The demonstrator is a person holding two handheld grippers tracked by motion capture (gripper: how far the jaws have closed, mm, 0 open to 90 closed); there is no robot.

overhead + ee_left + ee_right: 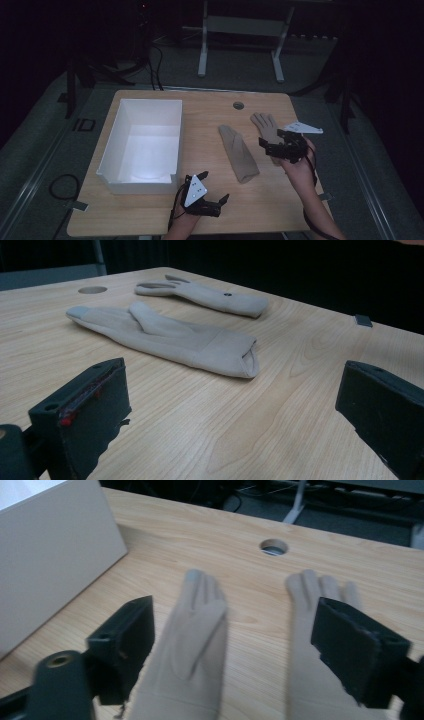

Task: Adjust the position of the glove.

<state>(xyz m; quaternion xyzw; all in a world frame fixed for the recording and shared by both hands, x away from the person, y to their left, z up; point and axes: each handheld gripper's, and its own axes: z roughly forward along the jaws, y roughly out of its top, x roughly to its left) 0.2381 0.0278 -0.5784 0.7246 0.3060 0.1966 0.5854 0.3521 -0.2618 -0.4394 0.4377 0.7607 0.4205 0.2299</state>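
Two beige gloves lie flat on the wooden table. The nearer glove [238, 152] [165, 337] [192, 640] rests mid-table, its cuff toward the front edge. The farther glove [264, 126] [205, 294] [306, 597] lies to its right with fingers spread. My right gripper [270, 138] [235, 625] hovers open over the farther glove's cuff, and both gloves show between its jaws. Near the front edge, my left gripper [214, 186] [235, 372] is open with nothing in it, its jaws facing the nearer glove's cuff.
A white open box [125, 150] [45, 555] stands on the left half of the table [280, 200]. A round cable hole [238, 105] [92, 290] [274, 546] sits near the back edge. Cables and a white frame [240, 30] lie on the dark floor behind.
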